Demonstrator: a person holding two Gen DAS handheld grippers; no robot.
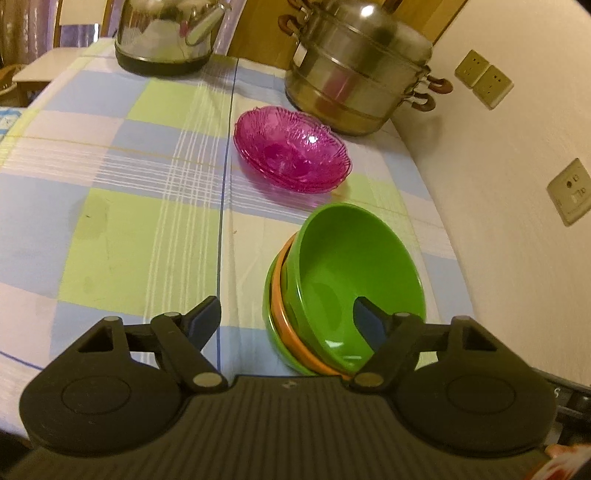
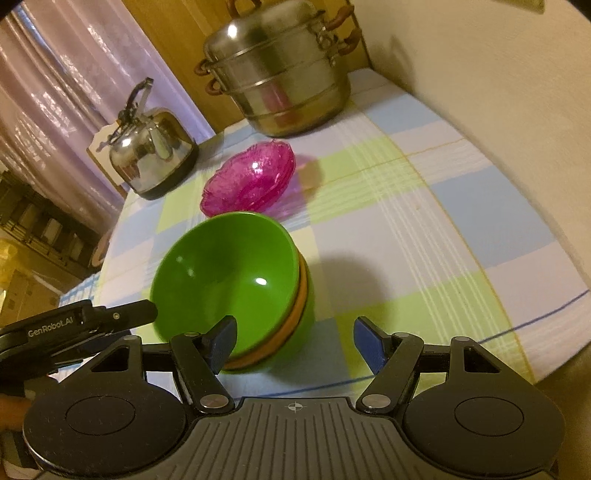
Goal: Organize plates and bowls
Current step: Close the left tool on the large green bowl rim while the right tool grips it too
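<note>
Left wrist view shows the left gripper (image 1: 286, 319) with its jaws spread — one finger over the bare checked tablecloth (image 1: 110, 221), the other finger (image 1: 369, 325) showing in front of the inside of the top green bowl (image 1: 354, 280); whether that pad touches the wall I cannot tell. That bowl leans tilted in a stack, with an orange bowl (image 1: 284, 317) beneath it and another green bowl (image 1: 271, 332) at the bottom. Beyond the stack sit pink glass dishes (image 1: 291, 147) (nested, it seems), then a steel steamer pot (image 1: 358, 74) and a kettle (image 1: 166, 33).

From the right wrist, the right gripper (image 2: 294, 341) is spread too, with nothing pinched — its left finger overlaps the stack's near side, contact unclear. The left gripper's finger reaches toward the top bowl's rim from the left.
</note>
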